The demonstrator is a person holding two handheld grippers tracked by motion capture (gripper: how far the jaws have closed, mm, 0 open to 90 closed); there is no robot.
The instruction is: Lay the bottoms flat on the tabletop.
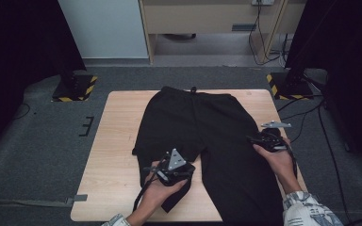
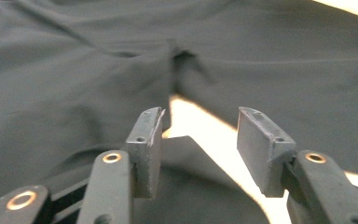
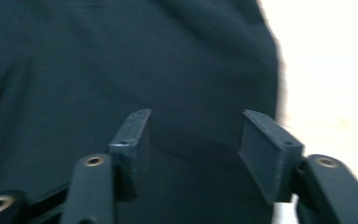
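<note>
High view: a pair of black fabric trousers lies spread on a light wooden desk, waistband at the far edge and the 2 legs running toward the person. The leg at the left of this view is folded back on itself near its lower end, so it looks shorter; the other leg runs straight down to the near edge of the desk.

The left hand-held gripper, topped by a grey three-cornered plate, sits in the person's left hand over the folded lower end of the left-side leg. The right hand-held gripper, held by the right hand, is at the outer edge of the other leg, about mid-way along it. A patterned sleeve shows on the right forearm.

In the left gripper view, the left hand-held gripper has its 2 black jaws apart, with nothing between them. Beneath and ahead lie the trousers, with a bright strip of bare desk showing in the gap between the legs, up to the crotch.

In the right gripper view, the right hand-held gripper also has its jaws spread, holding nothing. They hover over dark cloth, with pale desk beside the fabric's edge. This view is blurred.
</note>
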